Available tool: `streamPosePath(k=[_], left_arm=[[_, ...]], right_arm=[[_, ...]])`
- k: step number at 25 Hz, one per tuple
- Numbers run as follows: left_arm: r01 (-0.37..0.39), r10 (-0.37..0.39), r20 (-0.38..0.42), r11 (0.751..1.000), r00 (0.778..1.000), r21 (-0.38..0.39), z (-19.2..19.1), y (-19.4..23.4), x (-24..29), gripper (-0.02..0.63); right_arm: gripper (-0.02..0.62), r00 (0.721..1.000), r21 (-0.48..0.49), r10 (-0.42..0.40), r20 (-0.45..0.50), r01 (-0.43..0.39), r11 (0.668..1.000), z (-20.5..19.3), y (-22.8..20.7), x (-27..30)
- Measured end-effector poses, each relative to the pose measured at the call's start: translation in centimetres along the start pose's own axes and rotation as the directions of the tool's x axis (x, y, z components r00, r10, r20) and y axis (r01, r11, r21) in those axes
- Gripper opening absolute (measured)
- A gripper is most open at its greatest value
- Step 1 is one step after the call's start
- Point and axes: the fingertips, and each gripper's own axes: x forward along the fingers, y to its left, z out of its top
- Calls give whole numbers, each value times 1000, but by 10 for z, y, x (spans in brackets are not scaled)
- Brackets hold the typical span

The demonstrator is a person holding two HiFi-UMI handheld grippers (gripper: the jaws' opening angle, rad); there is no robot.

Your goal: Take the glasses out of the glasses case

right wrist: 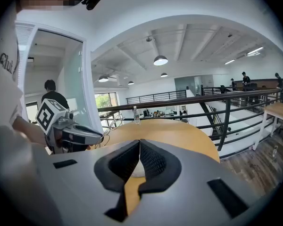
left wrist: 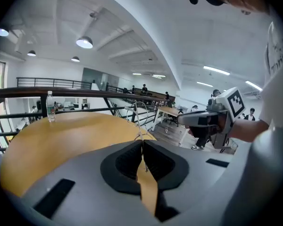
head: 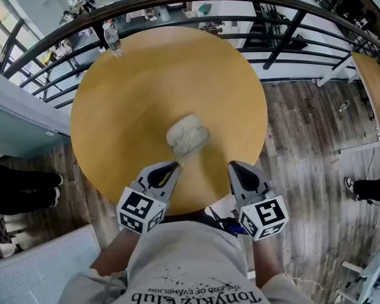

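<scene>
**Ana:** What shows in the head view?

**Ben:** 1 round yellow-brown counter [head: 114, 125]. 1 pale glasses case [head: 187, 135] lies on it, a bit nearer the person than the middle. I can't tell if it is open. 1 water bottle [head: 112, 38] stands at the far edge.

**Ana:** How many claws?

**Ben:** 2. The left claw [head: 175, 165] has its tip just beside the case. The right claw [head: 231, 165] is over the counter, to the right of the case and not touching it. Each claw has 1 cube with black and white squares.

**Ana:** Any words to read?

**Ben:** The person's shirt says "THE END OF EVANGELION". It is upside down from here.

**Ana:** And the left gripper view?

**Ben:** The left claw is clenched on 1 pair of thin wire glasses [left wrist: 138, 119]. They stick up from its tips, above the counter and out of the case. The bottle's label is too small to read.

**Ana:** And the right gripper view?

**Ben:** The right claw's 2 jaws are pressed together with nothing in them. A bit of the pale case shows low behind them. The left claw is off to the side with the glasses in it.
</scene>
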Motion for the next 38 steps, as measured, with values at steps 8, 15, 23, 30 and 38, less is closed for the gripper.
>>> streamPosePath(k=[8,15,23,30,38], left_arm=[[-62,71,126,995,989,-76,9,-8,-38,34],[-88,103,175,992,979,-92,22,-4,-54,34],[-82,96,193,994,976,-78,33,-6,-53,34],[-69,80,183,995,980,-68,32,-12,-52,34],[-64,70,171,997,983,-41,29,-16,-39,34]], right_arm=[[26,999,-23,38,32,-37,999,17,29,-8],[26,997,-26,57,55,-56,998,36,40,-5],[26,996,-25,67,56,-65,998,36,44,-6],[26,996,-3,65,63,-65,998,38,45,-9],[25,994,15,96,56,-97,995,33,38,-7]])
